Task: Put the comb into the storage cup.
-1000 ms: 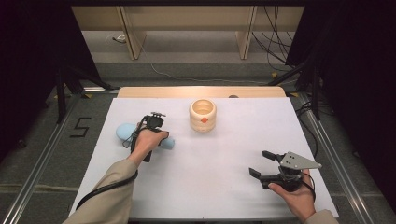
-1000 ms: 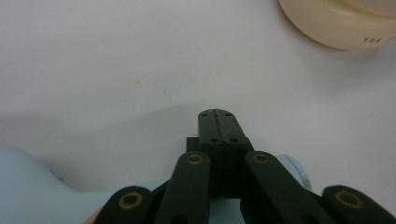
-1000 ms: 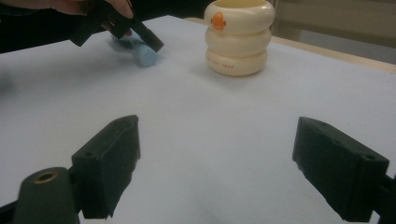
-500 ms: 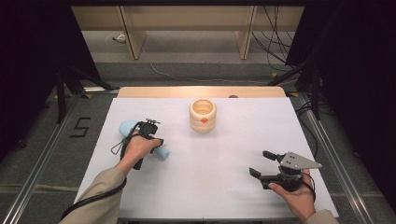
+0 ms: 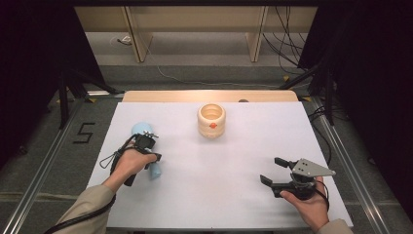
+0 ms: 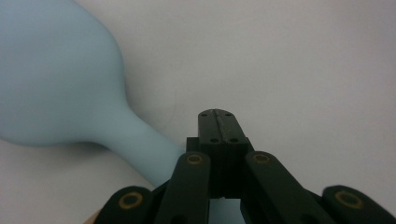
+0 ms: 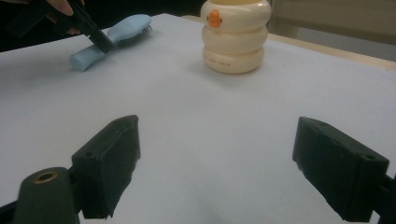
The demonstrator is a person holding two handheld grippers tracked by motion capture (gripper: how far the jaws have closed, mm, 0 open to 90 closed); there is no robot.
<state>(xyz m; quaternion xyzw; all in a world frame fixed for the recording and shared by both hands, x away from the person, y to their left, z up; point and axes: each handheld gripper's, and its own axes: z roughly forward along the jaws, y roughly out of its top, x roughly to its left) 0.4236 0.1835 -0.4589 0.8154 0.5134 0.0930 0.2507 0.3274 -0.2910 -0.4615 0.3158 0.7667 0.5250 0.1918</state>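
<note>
A light blue hairbrush [image 5: 142, 128] lies on the white table [image 5: 234, 161] at the left, its handle pointing toward the near edge. My left gripper [image 5: 146, 145] hangs over the brush's neck with its jaws shut and nothing between them. In the left gripper view the shut tips [image 6: 217, 114] stand just right of the brush's neck [image 6: 140, 140]. The right gripper view shows the left gripper [image 7: 103, 45] resting against the brush [image 7: 126, 28]. My right gripper [image 5: 272, 169] stands open and empty at the near right, [image 7: 217, 158].
A cream ringed cup [image 5: 211, 120] with an orange duck mark stands at the back middle of the table, also the cup [image 7: 236, 35]. A wooden strip [image 5: 209, 95] edges the far side. Metal rails run along both sides on the floor.
My left hand has moved left and toward the near edge. The brush's handle has swung from pointing right to pointing toward the near edge. The right gripper has stayed still.
</note>
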